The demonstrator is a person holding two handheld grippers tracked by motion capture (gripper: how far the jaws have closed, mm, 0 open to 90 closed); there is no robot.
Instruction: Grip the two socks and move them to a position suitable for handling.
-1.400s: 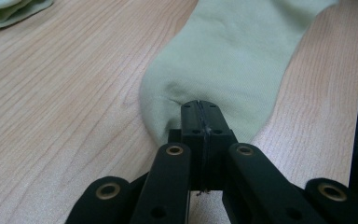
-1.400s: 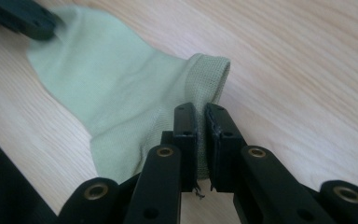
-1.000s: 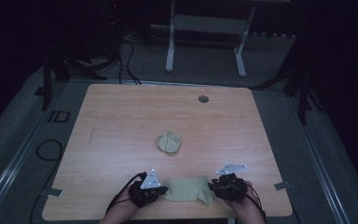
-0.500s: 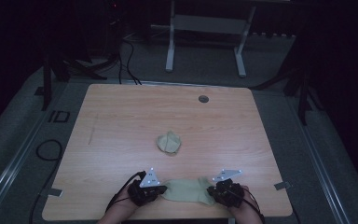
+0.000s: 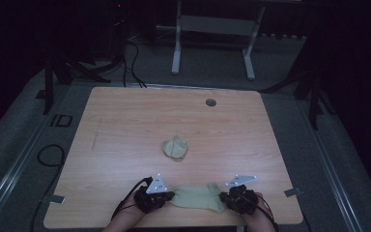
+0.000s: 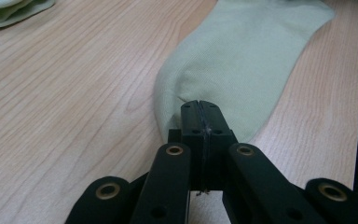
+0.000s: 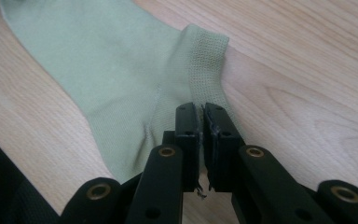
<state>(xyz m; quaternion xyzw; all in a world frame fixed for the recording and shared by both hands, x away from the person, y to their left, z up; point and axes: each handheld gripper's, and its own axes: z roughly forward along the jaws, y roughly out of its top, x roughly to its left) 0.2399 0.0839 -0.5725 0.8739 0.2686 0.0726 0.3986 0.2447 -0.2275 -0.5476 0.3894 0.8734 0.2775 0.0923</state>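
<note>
Both grippers are clamped on the pale green sock (image 5: pixel 195 197) lying flat along the near edge of the wooden table (image 5: pixel 125 125): the left gripper (image 5: pixel 166 197) pinches the toe end, jaws pressed tight together on the fabric in the left gripper view (image 6: pixel 242 60), and the right gripper (image 5: pixel 228 198) has just been closing its jaws on the ribbed cuff (image 7: pixel 205 60), with cloth caught between the pads in the right gripper view. A second sock, balled up (image 5: pixel 175 148), sits near the table's middle, well apart from the work. Now the risks, as I judge them. That right grip looks shallow, right at the cuff's edge, so a pull could let the knit slide out. If the hands lift unevenly, the sock may sag or twist in the middle and fold crooked. And with the sock so close to the near edge, a slipped end could drop off the table toward the person.
</note>
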